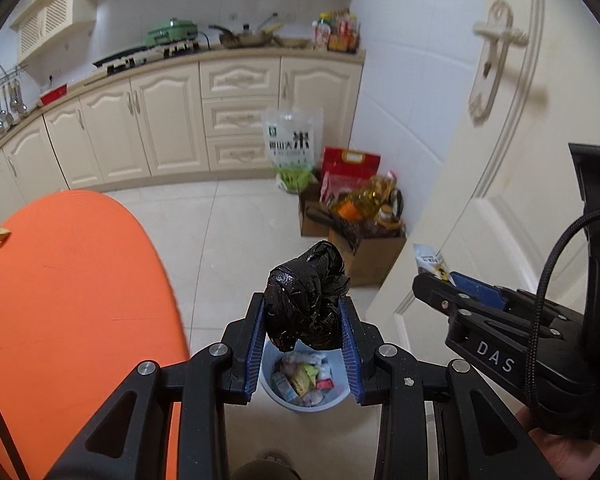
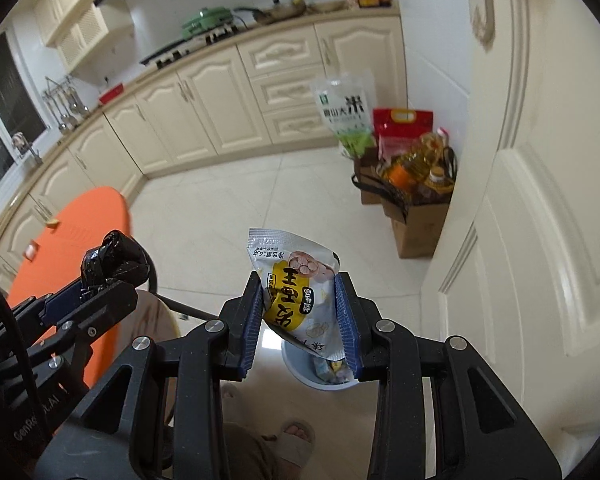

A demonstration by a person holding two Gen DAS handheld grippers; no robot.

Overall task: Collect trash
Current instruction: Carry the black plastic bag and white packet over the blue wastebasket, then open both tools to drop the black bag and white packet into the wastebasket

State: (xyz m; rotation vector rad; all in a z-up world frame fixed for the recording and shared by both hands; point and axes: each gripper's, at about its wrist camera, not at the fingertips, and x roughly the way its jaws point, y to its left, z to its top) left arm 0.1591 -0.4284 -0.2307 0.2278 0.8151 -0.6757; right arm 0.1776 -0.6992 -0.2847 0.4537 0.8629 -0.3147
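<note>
Left gripper (image 1: 304, 312) clamping black bag (image 1: 306, 300), right gripper (image 2: 299, 308) snack packet (image 2: 298, 292), bin (image 1: 304, 380) below

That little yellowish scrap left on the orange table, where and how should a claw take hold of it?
Probably straight from above, pinching across the narrow sides of the yellowish scrap. It lies low on the flat orange table near the far edge, with no handle or raised part to catch. Both claws are full, so first free one: left claw holds the black bag.

Bright even light, fisheye warp, blurred edges
</note>
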